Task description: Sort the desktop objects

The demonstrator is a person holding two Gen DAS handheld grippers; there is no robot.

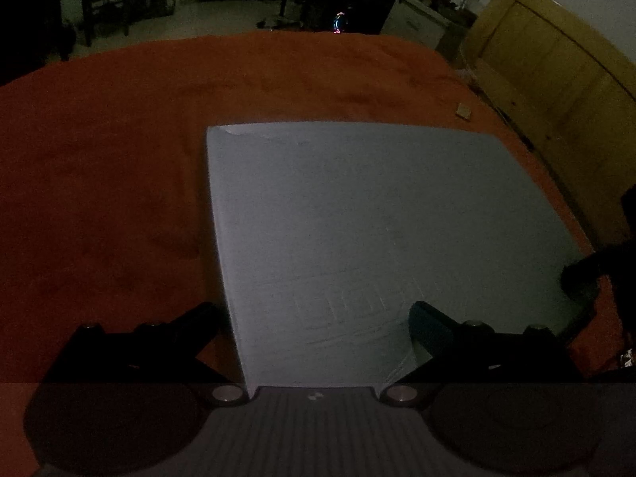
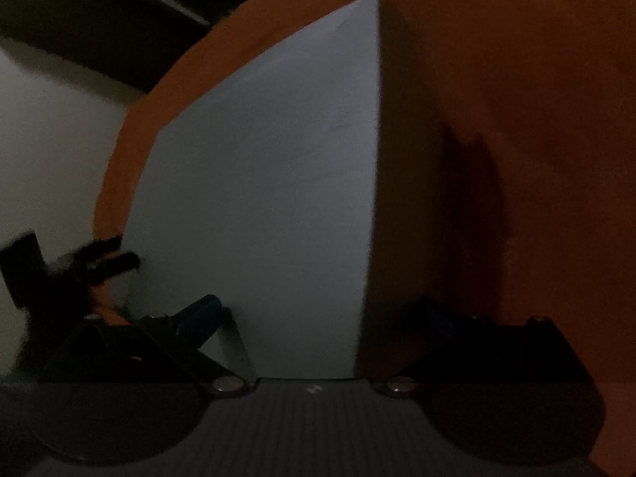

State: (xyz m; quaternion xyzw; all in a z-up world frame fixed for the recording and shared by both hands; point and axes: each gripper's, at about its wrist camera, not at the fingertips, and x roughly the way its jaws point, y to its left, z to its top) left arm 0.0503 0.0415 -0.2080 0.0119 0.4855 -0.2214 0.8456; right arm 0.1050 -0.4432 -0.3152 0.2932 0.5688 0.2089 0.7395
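The big pale flat board (image 1: 357, 230) lies on the orange surface (image 1: 99, 159). My left gripper (image 1: 314, 318) is spread wide over its near left edge. My right gripper (image 2: 326, 318) is wide too, over its near edge.

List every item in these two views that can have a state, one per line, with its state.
Pale blue board: flat on the orange cloth, one far corner scuffed.
Orange cloth: spread over the table, slightly rumpled.
Left gripper: fingers spread apart over the board's near edge.
Right gripper: fingers spread apart at the board's edge; contact unclear in the dim light.
Small tan block: lying on the cloth beyond the board, untouched.
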